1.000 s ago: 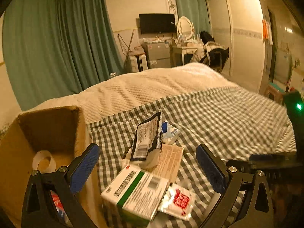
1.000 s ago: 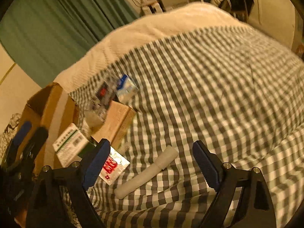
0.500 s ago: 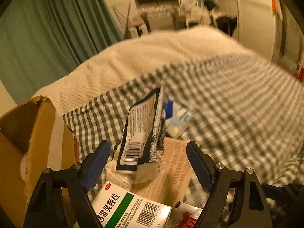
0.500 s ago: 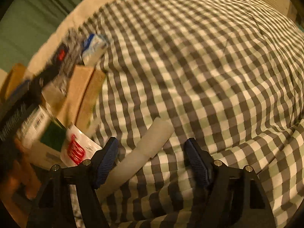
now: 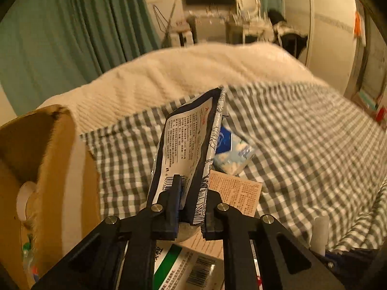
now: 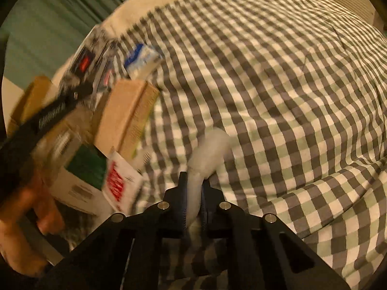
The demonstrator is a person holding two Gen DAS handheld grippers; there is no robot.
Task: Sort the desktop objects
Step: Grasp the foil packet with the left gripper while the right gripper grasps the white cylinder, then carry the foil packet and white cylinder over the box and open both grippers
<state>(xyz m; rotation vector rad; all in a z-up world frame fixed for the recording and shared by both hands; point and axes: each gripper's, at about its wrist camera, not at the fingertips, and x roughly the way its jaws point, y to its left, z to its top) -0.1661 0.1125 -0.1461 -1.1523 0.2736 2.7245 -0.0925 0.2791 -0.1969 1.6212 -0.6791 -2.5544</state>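
My left gripper (image 5: 192, 199) is shut on the lower end of a dark-edged printed pouch (image 5: 187, 142) that stands upright over the checked bedcover (image 5: 302, 145). My right gripper (image 6: 193, 193) is shut on one end of a white tube (image 6: 208, 154), which reaches forward over the checked cover (image 6: 278, 84). The same tube's end shows in the left wrist view (image 5: 319, 232). The left gripper and the pouch (image 6: 89, 62) appear blurred at the left of the right wrist view.
An open cardboard box (image 5: 48, 169) stands at the left. On the cover lie a blue and white packet (image 5: 233, 154), a tan box (image 5: 235, 193), a green and white medicine box (image 5: 188, 265) and a red and white sachet (image 6: 121, 181).
Both grippers moved forward and closed. The left one shut on the pouch, the right one shut on the white tube.
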